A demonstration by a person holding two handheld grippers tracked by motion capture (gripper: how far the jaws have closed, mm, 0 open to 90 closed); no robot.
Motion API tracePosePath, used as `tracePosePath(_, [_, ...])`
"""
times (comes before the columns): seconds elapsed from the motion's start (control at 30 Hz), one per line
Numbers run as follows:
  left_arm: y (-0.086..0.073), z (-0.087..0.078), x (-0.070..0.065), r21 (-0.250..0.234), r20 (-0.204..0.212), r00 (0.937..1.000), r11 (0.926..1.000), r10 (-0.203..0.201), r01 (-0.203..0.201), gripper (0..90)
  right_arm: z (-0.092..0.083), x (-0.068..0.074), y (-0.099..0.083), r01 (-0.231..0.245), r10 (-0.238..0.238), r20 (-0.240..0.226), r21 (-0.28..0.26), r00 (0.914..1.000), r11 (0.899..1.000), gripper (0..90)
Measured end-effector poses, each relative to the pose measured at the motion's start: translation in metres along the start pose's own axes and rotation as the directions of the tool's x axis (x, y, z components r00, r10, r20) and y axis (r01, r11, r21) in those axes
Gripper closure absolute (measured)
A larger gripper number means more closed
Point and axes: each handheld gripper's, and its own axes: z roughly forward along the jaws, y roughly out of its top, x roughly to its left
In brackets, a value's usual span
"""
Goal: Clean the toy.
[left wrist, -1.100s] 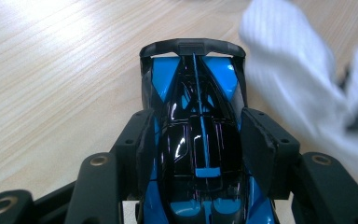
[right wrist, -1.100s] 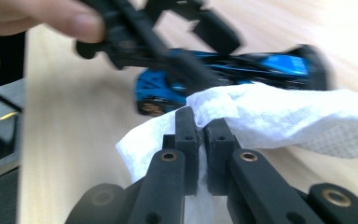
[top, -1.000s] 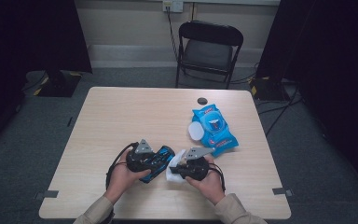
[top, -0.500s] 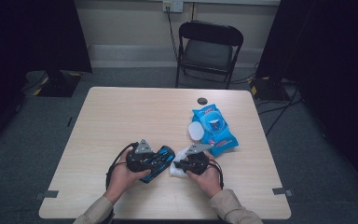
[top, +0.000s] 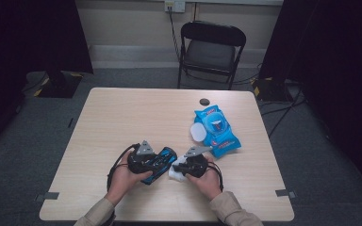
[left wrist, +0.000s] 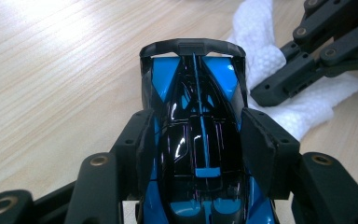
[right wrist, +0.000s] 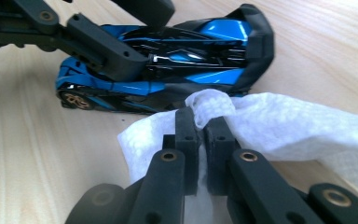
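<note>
Left gripper view: left tool clamps blue toy car by sides; right tool pinches white wipe, touching car's flank.

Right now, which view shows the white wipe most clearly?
The right gripper view: the white wipe is pinched in the right tool, close up, its texture plain. The left gripper view catches part of it beside the toy car. The high view shows a small patch.
</note>
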Motion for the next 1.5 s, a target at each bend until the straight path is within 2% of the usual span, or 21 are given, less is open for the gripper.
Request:
tracePosePath(0.37, [0.000, 0.000, 0.000, 0.000, 0.000, 1.0000, 1.0000, -0.001, 0.001, 46.1, 0.003, 0.008, 0.000, 0.016, -0.016, -0.020, 0.009, 0.9997, 1.000, 86.7])
tracePosePath(0.47, [0.000, 0.000, 0.000, 0.000, -0.002, 1.0000, 1.0000, 0.001, -0.001, 46.1, 0.006, 0.014, 0.001, 0.029, -0.029, -0.033, 0.012, 0.9990, 0.999, 86.7])
tracePosePath(0.87, [0.000, 0.000, 0.000, 0.001, 0.000, 1.0000, 1.0000, 0.000, 0.000, 46.1, 0.017, 0.036, 0.005, 0.070, -0.068, -0.095, 0.026, 0.9932, 0.997, 86.7])
tracePosePath(1.37, [0.000, 0.000, 0.000, 0.000, -0.001, 1.0000, 1.0000, -0.002, 0.002, 46.1, 0.021, 0.048, 0.005, 0.101, -0.096, -0.128, 0.032, 0.9872, 0.994, 86.6])
tracePosePath(1.5, [0.000, 0.000, -0.001, 0.002, -0.006, 1.0000, 1.0000, 0.003, -0.003, 46.1, 0.024, 0.056, 0.004, 0.115, -0.108, -0.153, 0.034, 0.9822, 0.993, 86.7])
